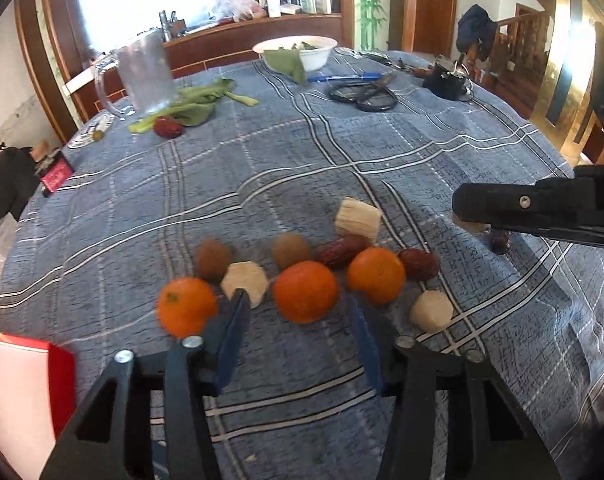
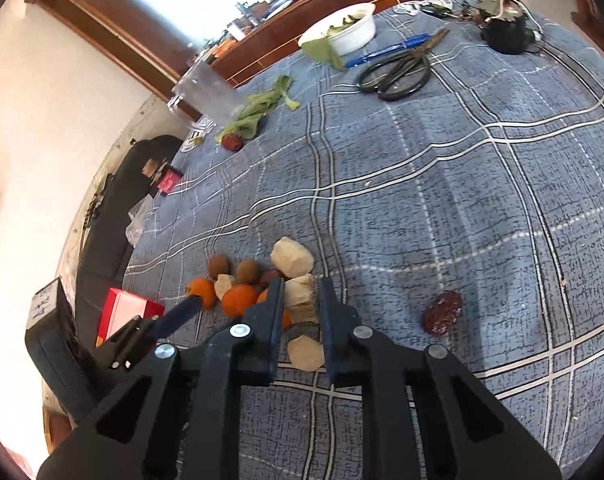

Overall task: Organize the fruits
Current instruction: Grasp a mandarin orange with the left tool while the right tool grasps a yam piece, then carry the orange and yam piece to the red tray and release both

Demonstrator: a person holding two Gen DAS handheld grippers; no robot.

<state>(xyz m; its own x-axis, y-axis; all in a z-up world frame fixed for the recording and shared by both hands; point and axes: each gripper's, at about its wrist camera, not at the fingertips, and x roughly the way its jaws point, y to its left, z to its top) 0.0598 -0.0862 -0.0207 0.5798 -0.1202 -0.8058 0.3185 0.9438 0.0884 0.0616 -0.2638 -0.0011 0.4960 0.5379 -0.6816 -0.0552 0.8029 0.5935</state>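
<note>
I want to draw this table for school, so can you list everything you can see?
oranges: 3, orange, front of the cluster
brown round fruits: 2, brown, behind the oranges
red dates: 4, dark red, two in the cluster, one off to its right, one far by the greens
pale chunks: 4, cream, three in the cluster, one gripped
leafy greens: several, green, far left
jug: 1, clear, by the greens
bowl: 1, white, far edge
pen: 1, blue, by the bowl
scissors: 1, black, near the pen
red box: 1, near left
tablecloth: 1, blue plaid
left gripper: black, blue fingers, open, pointing at the middle orange
right gripper: black, shut on a pale chunk
</note>
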